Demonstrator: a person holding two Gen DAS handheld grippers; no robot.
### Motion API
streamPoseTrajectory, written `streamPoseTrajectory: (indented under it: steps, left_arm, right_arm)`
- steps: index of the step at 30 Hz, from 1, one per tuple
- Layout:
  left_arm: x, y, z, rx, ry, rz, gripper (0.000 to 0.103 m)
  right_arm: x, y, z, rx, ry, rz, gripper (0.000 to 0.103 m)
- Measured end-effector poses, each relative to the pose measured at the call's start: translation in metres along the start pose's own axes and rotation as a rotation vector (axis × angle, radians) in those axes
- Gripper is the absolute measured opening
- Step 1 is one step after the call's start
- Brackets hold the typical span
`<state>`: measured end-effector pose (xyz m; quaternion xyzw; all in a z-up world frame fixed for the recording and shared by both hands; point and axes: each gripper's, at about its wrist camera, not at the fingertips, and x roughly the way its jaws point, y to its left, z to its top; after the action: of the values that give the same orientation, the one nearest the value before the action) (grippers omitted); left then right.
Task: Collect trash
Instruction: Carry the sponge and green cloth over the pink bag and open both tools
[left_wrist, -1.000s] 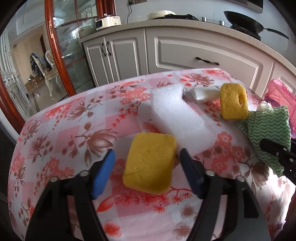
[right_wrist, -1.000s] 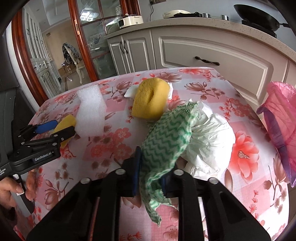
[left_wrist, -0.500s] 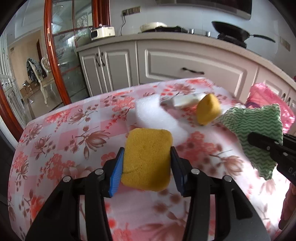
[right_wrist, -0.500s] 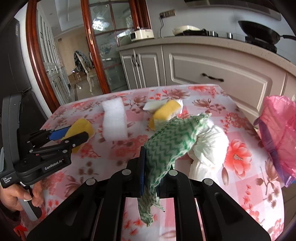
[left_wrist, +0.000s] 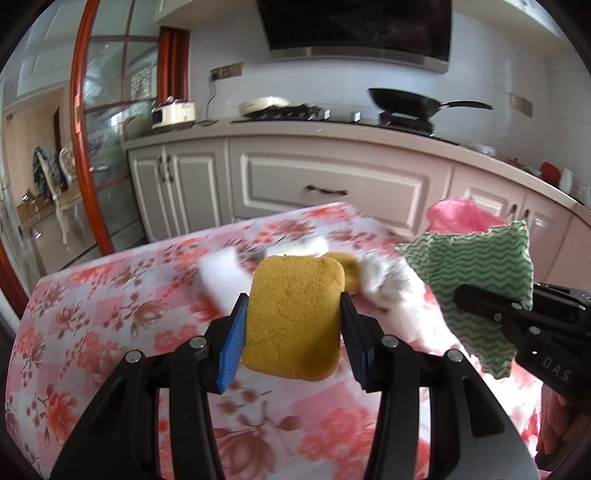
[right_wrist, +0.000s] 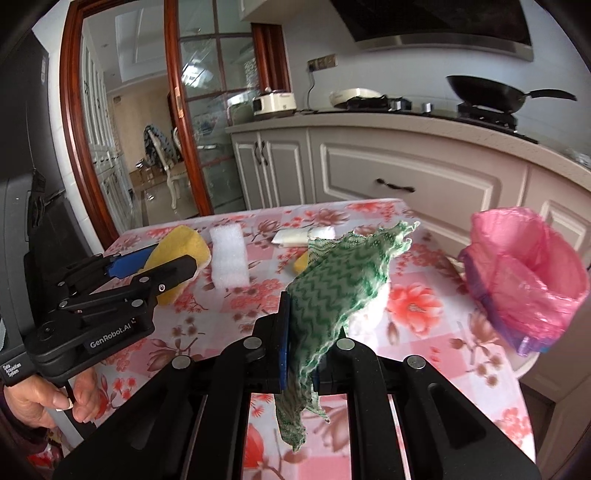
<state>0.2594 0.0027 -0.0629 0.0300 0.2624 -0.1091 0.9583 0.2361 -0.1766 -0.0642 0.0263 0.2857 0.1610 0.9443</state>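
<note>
Reading "GenRobot.AI" in white print, the left gripper (right_wrist: 147, 267) sits at the left of the right wrist view, with small unreadable lettering on its handle; "DAS" shows on the right gripper (left_wrist: 491, 306) at the right edge of the left wrist view.

- Left gripper: blue pads pinching a yellow sponge (left_wrist: 293, 317), held above the table (left_wrist: 92, 321).
- Right gripper: jaws pressed together on a green zigzag cloth (right_wrist: 340, 280), its tail hanging below.
- Pink bag (right_wrist: 524, 280): mouth open, at the right of the frame, just past the table's right edge.
- On the floral tablecloth: white foam block (right_wrist: 229, 256), second yellow sponge (left_wrist: 349, 269), white crumpled wad (left_wrist: 391, 280).
- Lower centre of the table lies bare; cabinets (right_wrist: 406, 173) stand behind its far edge.
</note>
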Motion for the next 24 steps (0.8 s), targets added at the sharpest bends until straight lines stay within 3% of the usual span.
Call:
streamPoseTrajectory:
  steps: [11,24]
  left_arm:
    - [-0.023,-0.061,0.005,0.069,-0.075,-0.09,0.047]
    - [-0.007,-0.124,0.037,0.145,-0.141,-0.19,0.047]
  right_arm:
    - [-0.046,-0.04,-0.005,0.058,-0.094,-0.116,0.01]
    - [-0.075,-0.096,0.002,0.098,-0.169,-0.243,0.01]
